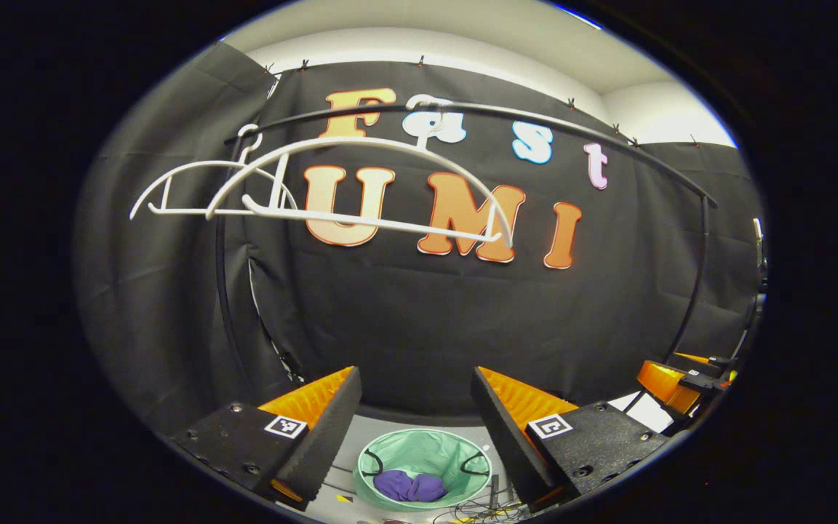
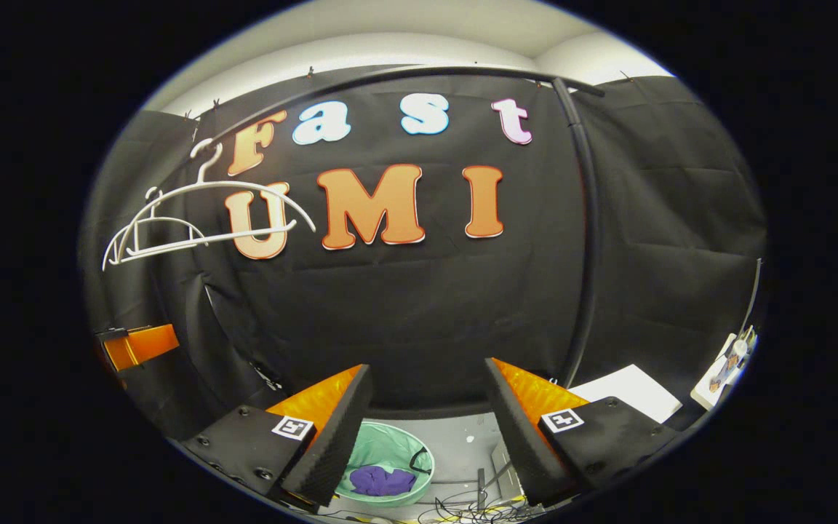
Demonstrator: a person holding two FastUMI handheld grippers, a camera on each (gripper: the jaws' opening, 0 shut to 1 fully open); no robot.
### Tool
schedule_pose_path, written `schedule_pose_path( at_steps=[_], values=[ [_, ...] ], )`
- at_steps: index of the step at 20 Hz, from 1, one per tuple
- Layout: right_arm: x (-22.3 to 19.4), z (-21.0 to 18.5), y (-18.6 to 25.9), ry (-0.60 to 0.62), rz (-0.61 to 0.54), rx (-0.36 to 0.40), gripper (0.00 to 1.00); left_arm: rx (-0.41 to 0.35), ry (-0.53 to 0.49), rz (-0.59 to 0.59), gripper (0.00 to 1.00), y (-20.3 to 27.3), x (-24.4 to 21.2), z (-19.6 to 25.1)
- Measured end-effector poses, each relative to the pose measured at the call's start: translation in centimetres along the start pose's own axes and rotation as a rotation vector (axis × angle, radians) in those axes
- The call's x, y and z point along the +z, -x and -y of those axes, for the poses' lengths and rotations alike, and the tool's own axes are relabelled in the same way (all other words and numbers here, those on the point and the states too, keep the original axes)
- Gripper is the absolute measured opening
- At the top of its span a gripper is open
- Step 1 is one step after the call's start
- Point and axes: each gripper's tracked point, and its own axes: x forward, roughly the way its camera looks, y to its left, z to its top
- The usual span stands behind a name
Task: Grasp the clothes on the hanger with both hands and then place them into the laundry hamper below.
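- Sitting on the floor below, the laundry hamper (image 1: 423,455) is a round, light green, open-topped container with two dark handles on its rim; in the left gripper view it lies between the left tool's fingers.
- Inside it lie the clothes (image 1: 409,486), a crumpled purple bundle resting at the bottom, toward the near side.
- The right gripper view shows the same hamper (image 2: 386,451) low between that tool's fingers, partly hidden behind the left-hand finger, with the purple clothes (image 2: 381,481) inside.
- The left tool (image 1: 414,418) is released: its two fingers stand wide apart, gripping nothing and touching nothing.
- The right tool (image 2: 426,415) is likewise spread wide, empty, clear of the hamper and the clothes.
- The right tool also shows at the right edge of the left gripper view (image 1: 681,382), too partial to judge from there.
- White hangers (image 1: 317,185) hang bare on the dark rail (image 1: 535,120) above; they appear upper left in the right gripper view (image 2: 201,218).
- Loose cables (image 2: 463,502) lie on the floor beside the hamper.
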Motion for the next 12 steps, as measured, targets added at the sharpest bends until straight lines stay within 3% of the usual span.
schedule_pose_path(
  at_steps=[4, 5, 6, 12],
  values=[
    [0.5, 1.6, 4.0, 0.012, 0.049, 0.011, 0.90, 0.009, -0.028, 0.047, 0.93, 3.9, 1.4, 1.0],
    [0.5, 1.9, 5.0, 0.017, 0.058, 0.011, 0.89, 0.015, -0.036, 0.047, 0.98, 4.6, 1.4, 1.1],
    [0.5, 2.1, 5.6, 0.022, 0.066, 0.014, 0.89, 0.018, -0.038, 0.047, 0.95, 5.2, 1.5, 1.3],
    [1.7, 3.1, 6.6, 0.034, 0.110, 0.003, 0.89, 0.048, -0.048, 0.074, 0.93, 6.9, 3.1, 0.1]
  ],
)
